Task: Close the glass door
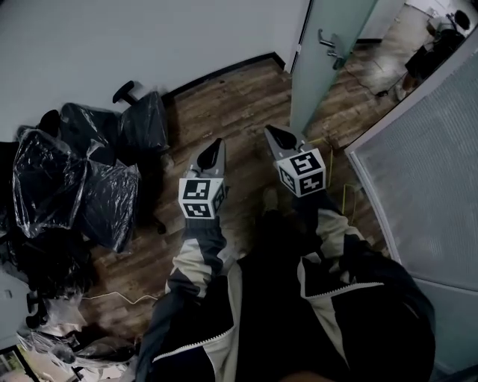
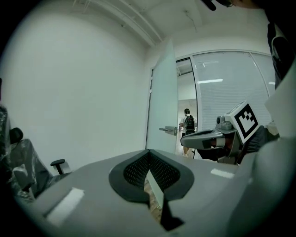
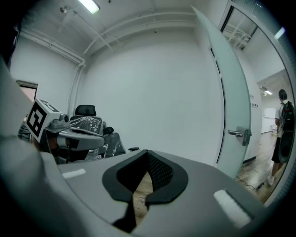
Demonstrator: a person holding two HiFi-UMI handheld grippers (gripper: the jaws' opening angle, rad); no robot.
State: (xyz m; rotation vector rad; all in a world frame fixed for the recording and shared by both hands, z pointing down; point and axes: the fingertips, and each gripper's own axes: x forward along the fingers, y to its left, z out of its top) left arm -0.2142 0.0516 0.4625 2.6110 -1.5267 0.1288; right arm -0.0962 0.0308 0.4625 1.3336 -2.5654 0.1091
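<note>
Dim head view; gripper views bulge, dark-edged; a ceiling tube (image 3: 89, 5) seemingly lights the room.

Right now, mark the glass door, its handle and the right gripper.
glass door (image 1: 312, 86): head view, on the frosted panel below the handle.
door handle (image 3: 238, 133): right gripper view, on the lever.
right gripper (image 1: 273, 134): head view, at the closed jaw tips.

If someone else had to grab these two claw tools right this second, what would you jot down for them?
Left claw: shut, empty.
Right claw: shut, empty.
Glass door: standing open ahead, its handle nearer the right claw; neither claw touches it.
Done: nothing on the door yet.
To do: reach the door and swing it shut.
</note>
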